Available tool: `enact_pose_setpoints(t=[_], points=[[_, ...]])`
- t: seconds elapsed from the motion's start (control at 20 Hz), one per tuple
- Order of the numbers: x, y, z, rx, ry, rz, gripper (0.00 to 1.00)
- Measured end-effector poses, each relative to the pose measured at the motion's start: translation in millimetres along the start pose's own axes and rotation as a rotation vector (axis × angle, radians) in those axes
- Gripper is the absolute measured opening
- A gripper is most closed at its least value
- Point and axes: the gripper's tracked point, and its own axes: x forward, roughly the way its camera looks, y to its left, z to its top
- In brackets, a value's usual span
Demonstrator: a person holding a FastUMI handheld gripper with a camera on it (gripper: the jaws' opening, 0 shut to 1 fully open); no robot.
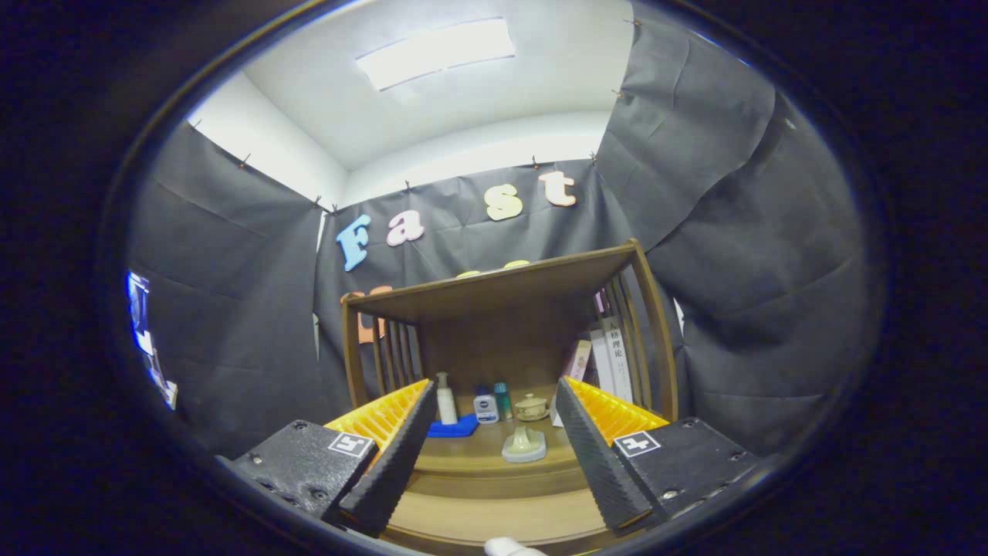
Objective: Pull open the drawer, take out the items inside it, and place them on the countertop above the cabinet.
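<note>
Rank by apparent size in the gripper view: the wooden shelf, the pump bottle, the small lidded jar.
1. Wooden shelf, by far the largest.
2. Pump bottle.
3. Lidded jar, smallest, though close to the bottle.
All lie beyond the open gripper.

Gripper [494, 471] held level, facing forward; its two fingers [390, 471] stand spread wide apart, with nothing clamped between them.

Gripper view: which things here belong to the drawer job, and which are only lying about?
For the job:
- gripper, fingers open and holding nothing
- countertop between and beyond the fingers
- white piece just below the fingers, maybe the drawer knob; too cut off to tell

Lying about:
- pump bottle
- blue tray
- two small bottles
- lidded pot
- pale dish
- books
</note>
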Motion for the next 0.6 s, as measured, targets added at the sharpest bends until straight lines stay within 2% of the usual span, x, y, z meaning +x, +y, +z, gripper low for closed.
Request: enact_pose_setpoints(t=[0.35,0.6], points=[[-42,-10,-115,-0.181,0.188,-0.042,0.99],[-81,-19,-174,-0.194,0.265,-0.098,0.99]])
